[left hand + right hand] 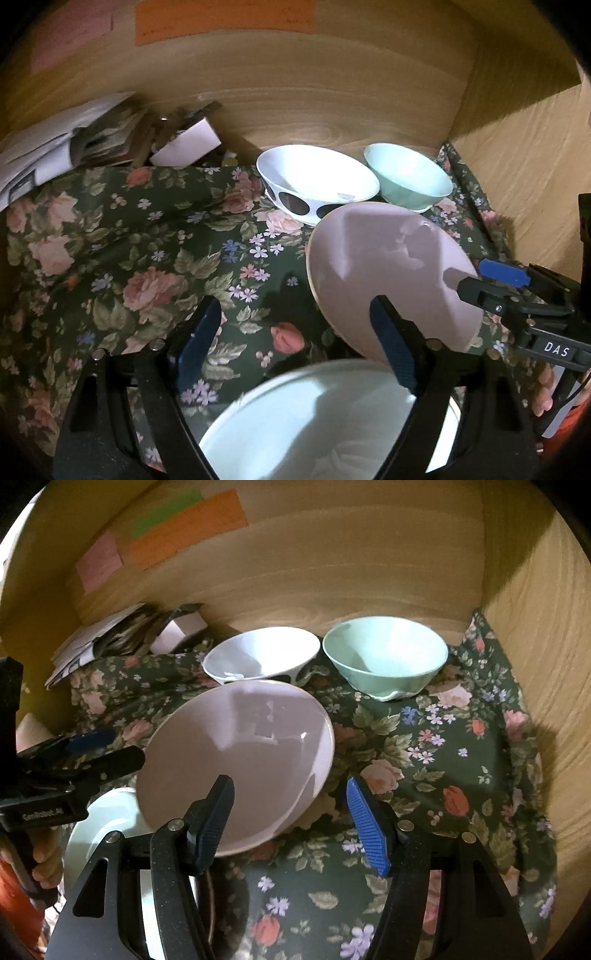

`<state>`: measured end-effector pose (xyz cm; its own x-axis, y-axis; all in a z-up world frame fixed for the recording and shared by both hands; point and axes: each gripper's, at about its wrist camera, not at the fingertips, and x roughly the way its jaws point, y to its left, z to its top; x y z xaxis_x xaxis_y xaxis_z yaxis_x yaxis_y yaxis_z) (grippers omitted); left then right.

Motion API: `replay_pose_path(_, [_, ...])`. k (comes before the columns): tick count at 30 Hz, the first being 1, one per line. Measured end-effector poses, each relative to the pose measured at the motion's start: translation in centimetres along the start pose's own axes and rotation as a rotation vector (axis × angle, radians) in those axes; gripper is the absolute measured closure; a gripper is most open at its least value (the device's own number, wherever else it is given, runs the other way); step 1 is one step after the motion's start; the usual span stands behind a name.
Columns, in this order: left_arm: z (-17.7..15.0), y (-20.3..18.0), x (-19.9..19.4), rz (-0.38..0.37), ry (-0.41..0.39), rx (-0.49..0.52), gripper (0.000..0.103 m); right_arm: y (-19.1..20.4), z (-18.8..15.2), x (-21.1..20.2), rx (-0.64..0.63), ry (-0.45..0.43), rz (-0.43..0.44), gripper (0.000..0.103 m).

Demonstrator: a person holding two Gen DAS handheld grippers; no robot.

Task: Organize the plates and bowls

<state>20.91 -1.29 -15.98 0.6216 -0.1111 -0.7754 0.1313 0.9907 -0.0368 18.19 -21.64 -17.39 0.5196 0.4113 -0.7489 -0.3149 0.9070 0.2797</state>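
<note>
The pink plate [236, 764] is sitting tilted on the floral cloth [424, 760], its near-left edge propped on the rim of the pale mint plate [107, 823] and its far-right edge dropping toward the cloth. Its upper face is tipping toward the far right, and its wide oval is running from near left to far right in the right wrist view.

The right gripper [291, 819] is hovering wide open just near of it: the dark left finger is overlapping the plate's near rim in the picture, while the blue-padded finger is standing off to the right over bare cloth. It is holding nothing, and whether the left finger is actually touching the rim cannot be told.

The left gripper [295, 350] is also spread wide and empty, straddling the far edge of the pale mint plate [314, 424], with the pink plate [388, 277] lying to its far right. In that view the right gripper [491, 280] is reaching in from the right, with its fingers lying over the pink plate's right rim.

The right gripper looks the nearer to the pink plate, so settling it flat on the mint plate would probably fall to that hand.

At the far side, the white bowl with black spots [262, 657] and the mint green bowl [384, 657] are standing upright side by side, just apart.
</note>
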Motion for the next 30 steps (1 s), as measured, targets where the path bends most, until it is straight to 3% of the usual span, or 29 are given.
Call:
replay_pose_path(7, [0.5,-0.6,2.3,-0.044,0.051,0.019,0.044,-1.1,0.1,1.7,0.056,0.033,0.026,0.045])
replay_pose_path(9, [0.5,-0.7,2.9,-0.051,0.062,0.024,0.050,-1.3,0.1,2.0,0.061,0.043,0.035,0.054])
replay_pose_path(12, [0.6,-0.9,3.7,-0.071,0.085,0.024,0.061,-1.5,0.1,2.6,0.076,0.068,0.059,0.059])
replay_pose_path(15, [0.6,-1.0,4.3,-0.081,0.096,0.026,0.066,-1.4,0.1,3.1,0.077,0.085,0.078,0.068])
replay_pose_path(21, [0.5,-1.4,4.5,-0.106,0.095,0.048,0.079,-0.6,0.1,3.5,0.046,0.079,0.069,0.074])
replay_pose_path(30, [0.3,-2.4,3.7,-0.077,0.056,0.091,0.079,-0.9,0.0,2.9,0.057,0.070,0.062,0.076])
